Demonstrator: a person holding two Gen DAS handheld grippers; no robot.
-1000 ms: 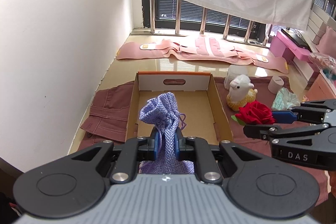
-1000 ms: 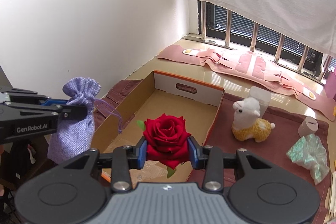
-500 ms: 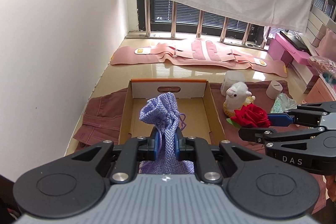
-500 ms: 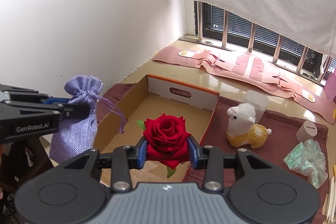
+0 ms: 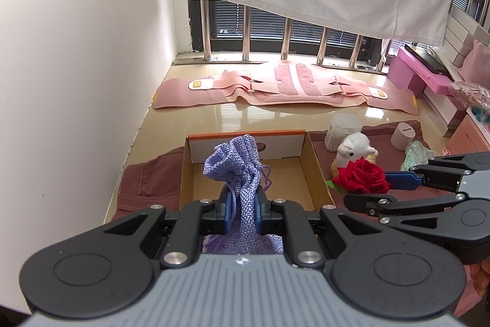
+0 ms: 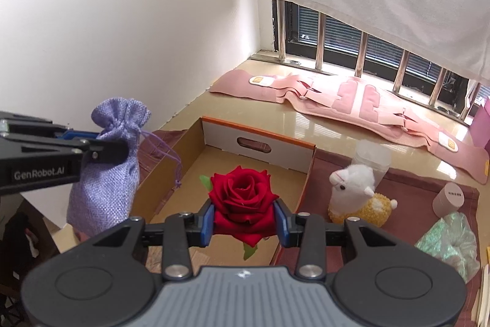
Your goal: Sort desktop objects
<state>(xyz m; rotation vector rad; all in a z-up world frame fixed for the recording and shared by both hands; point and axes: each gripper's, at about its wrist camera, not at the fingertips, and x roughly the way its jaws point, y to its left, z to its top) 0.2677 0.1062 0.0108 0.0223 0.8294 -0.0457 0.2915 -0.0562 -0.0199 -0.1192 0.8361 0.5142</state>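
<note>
My left gripper (image 5: pixel 243 212) was pinched on the neck of a small lavender woven drawstring pouch (image 5: pixel 242 173), its blue pads pressed into the cloth from both sides. The pouch's gathered mouth stood up above the fingers while its fuller body hung below them. From the right wrist camera the same pouch (image 6: pixel 107 170) hung in the air at the left, beside the near left wall of an open brown cardboard box with a white, orange-edged end panel (image 6: pixel 260 143), with its thin purple cord dangling toward that wall.

My right gripper (image 6: pixel 244 224) was clamped around a red fabric rose with green leaves (image 6: pixel 242 201), the bloom facing up between the blue pads and a leaf poking out beneath. It was held above the near right part of the box. In the left wrist view the rose (image 5: pixel 361 175) sat at the tip of my right gripper (image 5: pixel 395 183), just right of the box (image 5: pixel 321 173).

The box rested on a dark maroon cloth (image 6: pixel 407 198) spread over a glossy beige surface. On the cloth to the right of the box stood a white and yellow plush alpaca (image 6: pixel 358 195), with a clear plastic container (image 6: pixel 372 155) right behind it. Farther right stood a small pale cylinder (image 6: pixel 448 199), and nearer lay a crumpled iridescent green scrunchie (image 6: pixel 448 244). A long pink padded belt (image 6: pixel 352 97) lay stretched out along the barred window.
</note>
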